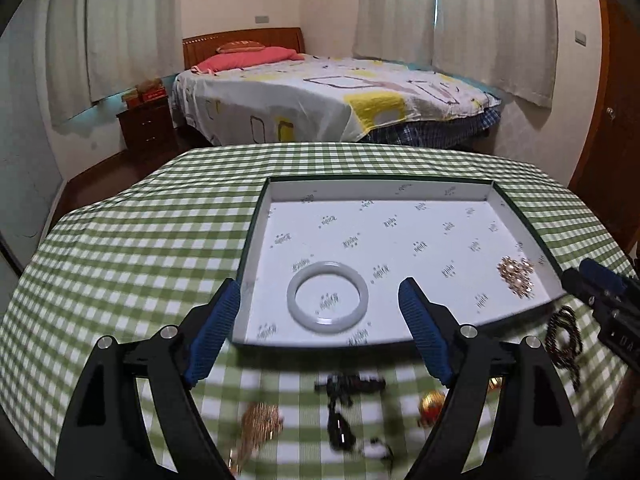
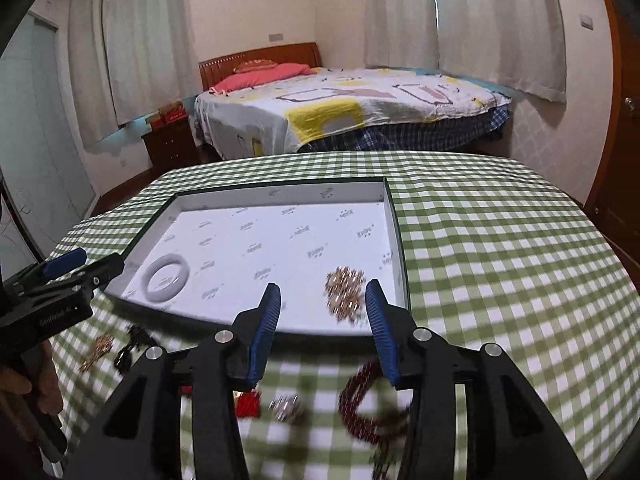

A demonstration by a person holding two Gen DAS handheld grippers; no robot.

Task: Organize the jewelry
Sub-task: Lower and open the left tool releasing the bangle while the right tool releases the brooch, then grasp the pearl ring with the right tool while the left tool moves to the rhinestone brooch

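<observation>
A bed [image 1: 332, 96] with a patterned sheet and a red pillow [image 1: 248, 58] fills the room at 12 o'clock, with white curtains [image 1: 492, 28] behind it and a dark nightstand [image 1: 146, 128] at about 10 o'clock.

Nearer, a table under a green checked cloth [image 1: 132, 240] carries a shallow white box [image 1: 460, 196] with dark outer walls, lying open at the centre of both views.

In the left wrist view the left gripper [image 1: 320, 332] hangs over the box's near edge, its blue fingers [image 1: 216, 332] spread wide and holding nothing. The right gripper [image 2: 320, 332] likewise hangs above the near edge, jaws spread and empty; from the left wrist view it appears at 3 o'clock, just outside the box's corner.

A pale bangle [image 1: 328, 297] lies flat in the box's near left part, between the left gripper's fingers as seen from that camera. A heap of gold chain [image 1: 517, 276] rests in the near right corner of the box, close to the wall.

On the cloth in front of the box, at 6 o'clock and blurred: a dark red bead bracelet [image 2: 368, 400] below the right gripper, a gold piece [image 1: 260, 424], a black piece [image 1: 340, 408], a small red-and-gold item [image 1: 430, 402] and a small silvery cluster [image 2: 286, 404].
</observation>
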